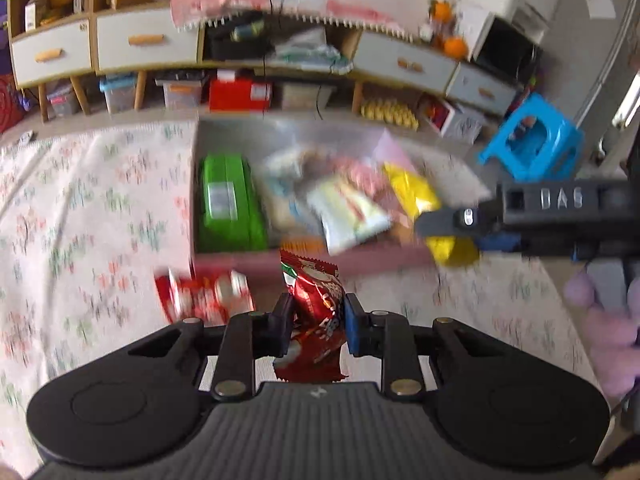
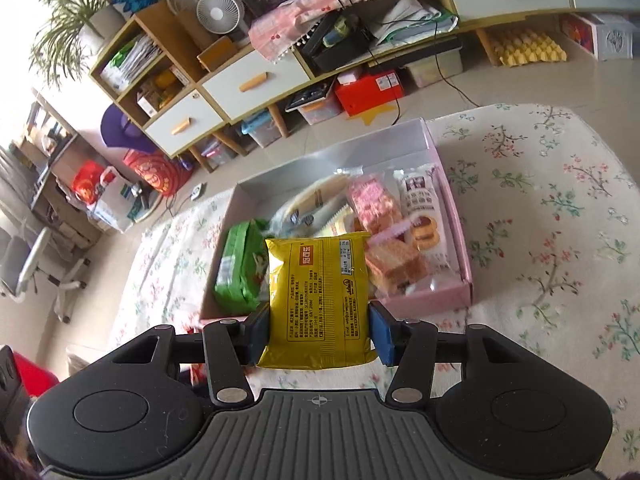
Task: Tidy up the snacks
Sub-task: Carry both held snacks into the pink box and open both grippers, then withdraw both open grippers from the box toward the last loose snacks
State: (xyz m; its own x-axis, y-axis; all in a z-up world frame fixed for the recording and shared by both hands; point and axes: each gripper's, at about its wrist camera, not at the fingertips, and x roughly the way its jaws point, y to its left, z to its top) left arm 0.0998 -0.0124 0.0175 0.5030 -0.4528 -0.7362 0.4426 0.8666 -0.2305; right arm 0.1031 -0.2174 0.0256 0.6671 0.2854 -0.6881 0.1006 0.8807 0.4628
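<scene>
A red snack packet (image 1: 316, 320) sits pinched in the narrow left gripper (image 1: 316, 324), and a yellow snack packet (image 2: 320, 300) is clamped across its width in the right gripper (image 2: 318, 332); both hang just short of the pink box (image 2: 460, 288) on the floral cloth (image 2: 540, 240). The step looks like carrying packets to the box, which already holds a green pack (image 2: 240, 268) and others. Next, each needs a free spot inside before the jaws let go; another red packet (image 1: 204, 296) lies outside.

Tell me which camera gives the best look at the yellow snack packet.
The right wrist view: the yellow packet sits sharp and centred in the right gripper, its printed back legible, pads pressing on both sides. The left wrist view shows only a blurred part of it, partly hidden behind the right gripper's finger, above the pink box.
</scene>
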